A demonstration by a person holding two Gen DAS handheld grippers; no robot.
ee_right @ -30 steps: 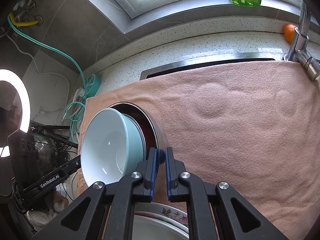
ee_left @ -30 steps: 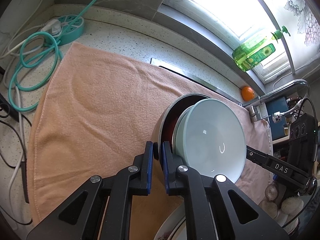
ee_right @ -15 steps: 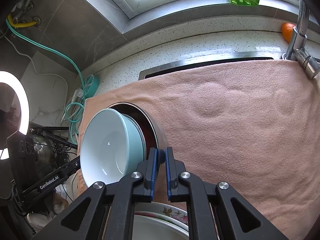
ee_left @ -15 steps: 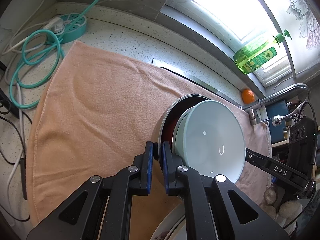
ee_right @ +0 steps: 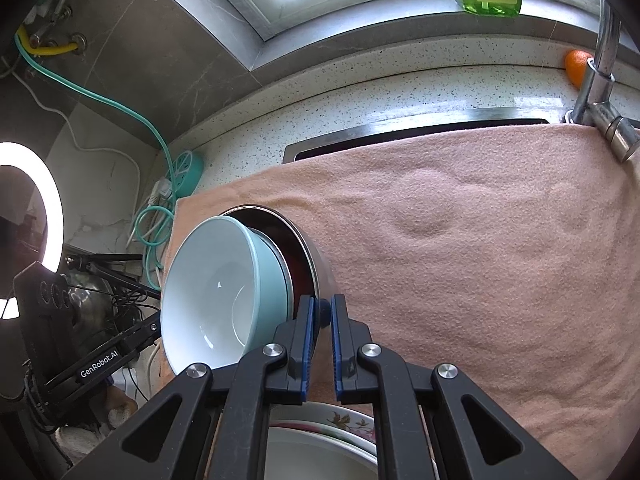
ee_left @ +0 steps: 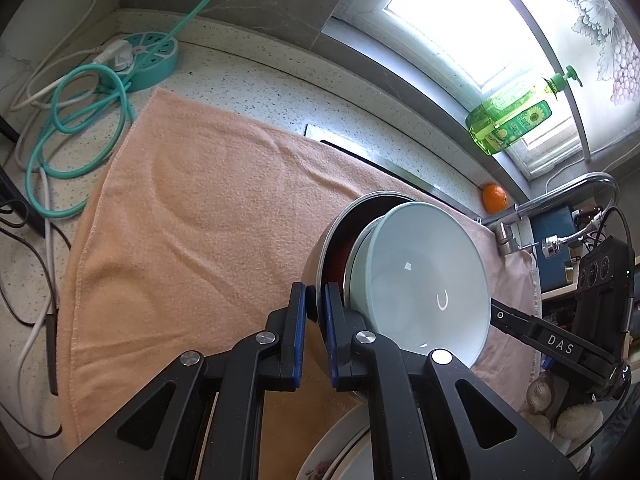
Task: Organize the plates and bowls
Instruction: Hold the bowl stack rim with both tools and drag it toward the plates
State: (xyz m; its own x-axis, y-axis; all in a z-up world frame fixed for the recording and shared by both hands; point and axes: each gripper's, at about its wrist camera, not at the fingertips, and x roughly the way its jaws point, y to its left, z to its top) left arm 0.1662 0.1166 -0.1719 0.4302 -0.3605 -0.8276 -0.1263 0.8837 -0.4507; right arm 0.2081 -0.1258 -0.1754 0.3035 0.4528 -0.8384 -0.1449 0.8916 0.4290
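A light blue bowl (ee_left: 420,280) (ee_right: 216,292) sits nested in a steel bowl (ee_left: 332,232) (ee_right: 316,256) with a dark red inside. The pair hangs tilted above the peach towel (ee_left: 200,220) (ee_right: 480,260). My left gripper (ee_left: 314,296) is shut on the steel bowl's rim, one pad inside and one outside. My right gripper (ee_right: 322,312) pinches the same rim from the other side. In each wrist view the other gripper's black arm (ee_left: 560,348) (ee_right: 100,364) reaches in behind the blue bowl. Flowered plates (ee_right: 344,420) (ee_left: 320,464) lie stacked below the fingers.
The towel covers the sink (ee_right: 400,132) in a speckled counter. A tap (ee_left: 560,196) (ee_right: 604,80), an orange (ee_left: 495,197) and a green soap bottle (ee_left: 508,124) stand by the window. A teal power strip (ee_left: 148,60) with looped cables lies at the far left.
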